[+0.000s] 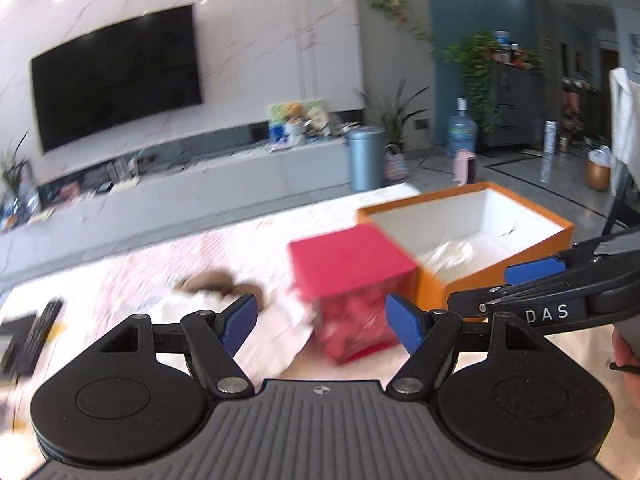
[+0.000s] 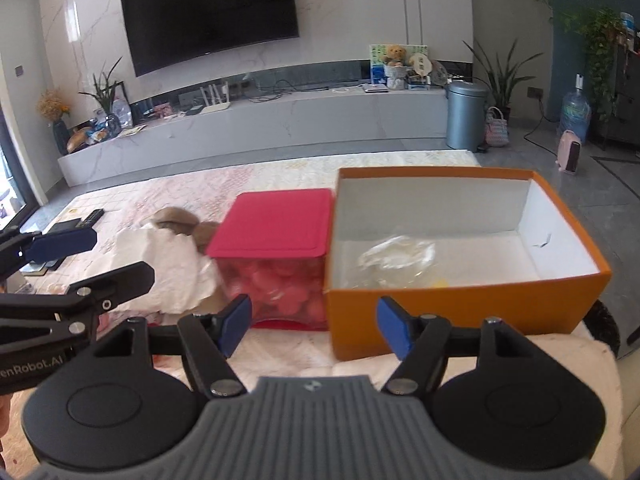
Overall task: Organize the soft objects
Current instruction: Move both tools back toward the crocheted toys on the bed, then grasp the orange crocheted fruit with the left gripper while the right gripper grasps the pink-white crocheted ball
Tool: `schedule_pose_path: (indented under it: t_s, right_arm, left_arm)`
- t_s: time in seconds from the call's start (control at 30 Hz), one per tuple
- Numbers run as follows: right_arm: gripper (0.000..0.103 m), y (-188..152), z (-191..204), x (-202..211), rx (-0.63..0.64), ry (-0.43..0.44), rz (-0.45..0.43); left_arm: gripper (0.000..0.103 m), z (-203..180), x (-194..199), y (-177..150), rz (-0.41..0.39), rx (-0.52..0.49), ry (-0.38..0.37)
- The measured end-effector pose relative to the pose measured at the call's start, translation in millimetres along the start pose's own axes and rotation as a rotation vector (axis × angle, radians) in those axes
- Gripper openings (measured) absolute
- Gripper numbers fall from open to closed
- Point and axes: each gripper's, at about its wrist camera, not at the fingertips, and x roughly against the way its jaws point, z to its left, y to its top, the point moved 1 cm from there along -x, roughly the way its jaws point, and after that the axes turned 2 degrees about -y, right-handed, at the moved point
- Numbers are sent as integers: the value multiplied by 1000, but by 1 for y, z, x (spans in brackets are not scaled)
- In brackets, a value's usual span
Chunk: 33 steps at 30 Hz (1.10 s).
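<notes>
Standing right by the bed, I can see both tools hovering low over the pale patterned bedspread (image 2: 280, 176), nothing in either one. The left gripper (image 1: 320, 320) has its blue pads spread wide apart, and the right gripper (image 2: 314, 326) is just as wide. Ahead sits a clear pink cube-shaped box with a red lid (image 2: 276, 236), pressed against an open orange cardboard box with white inside (image 2: 460, 300) holding a crumpled clear plastic bag (image 2: 396, 258). A brown plush toy (image 2: 180, 222) lies left of the cube, on crumpled white fabric (image 2: 168, 268).
</notes>
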Motion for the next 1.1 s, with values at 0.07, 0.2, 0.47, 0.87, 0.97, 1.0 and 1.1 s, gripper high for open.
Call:
schedule_pose_path:
  t_s: [0.07, 0.2, 0.47, 0.87, 0.97, 1.0, 1.1]
  right_arm:
    - [69, -7, 12, -5, 0, 16, 15]
    - [69, -19, 34, -15, -2, 52, 46]
    - [59, -28, 71, -37, 75, 64, 113]
    - [50, -26, 88, -87, 123, 60, 181]
    - [50, -26, 84, -98, 111, 53, 191]
    - [51, -27, 83, -103, 104, 54, 200]
    - [50, -28, 79, -112, 87, 68, 218]
  left_arm:
    - [86, 12, 6, -8, 27, 17, 24]
    - [86, 35, 12, -24, 81, 57, 63]
    - [78, 76, 11, -62, 175, 163, 79]
    - [78, 92, -47, -80, 309, 279, 78]
    - [78, 93, -61, -83, 338, 303, 73]
    - [78, 94, -65, -83, 345, 309, 69]
    - [78, 93, -77, -82, 368, 310, 66]
